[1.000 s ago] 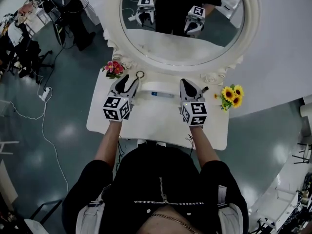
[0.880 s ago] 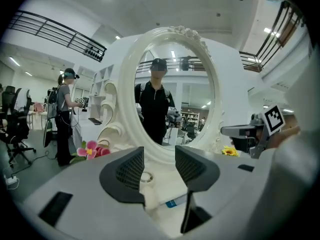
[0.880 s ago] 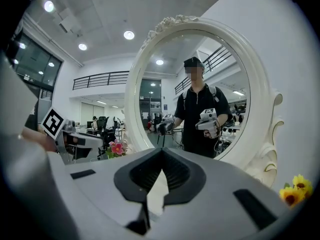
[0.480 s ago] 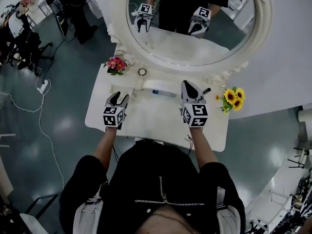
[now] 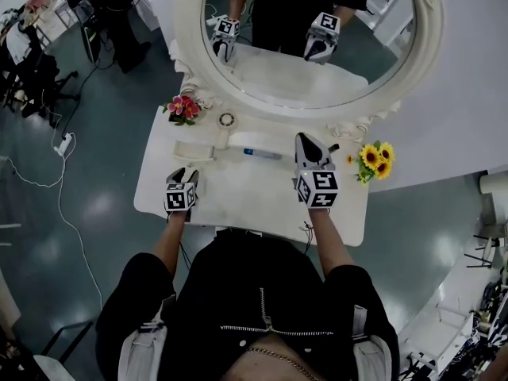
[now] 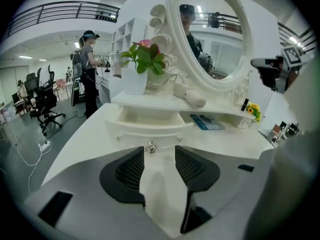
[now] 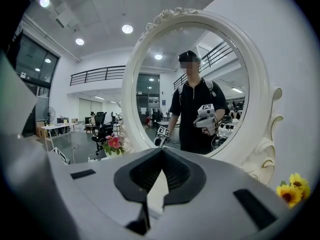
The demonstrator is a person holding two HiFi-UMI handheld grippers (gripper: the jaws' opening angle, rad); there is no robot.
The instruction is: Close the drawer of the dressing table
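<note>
Two grippers: left gripper point(image 6: 159, 151) gapes before open drawer point(image 6: 150, 126), right gripper point(image 7: 161, 151) pinched near sunflowers point(image 5: 373, 159).

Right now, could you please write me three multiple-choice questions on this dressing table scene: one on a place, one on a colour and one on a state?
1. Where do the sunflowers stand?
A. at the dressing table's right end
B. at its left end
C. on the floor

2. What colour are the flowers at the left end?
A. blue
B. pink
C. white

3. The drawer ahead of the left tongs is:
A. open
B. shut
C. taken right out

Answers:
1 A, the head view shows them right of the mirror's base.
2 B, the petals show pink over green leaves.
3 A, its front stands out and its inside shows.
</note>
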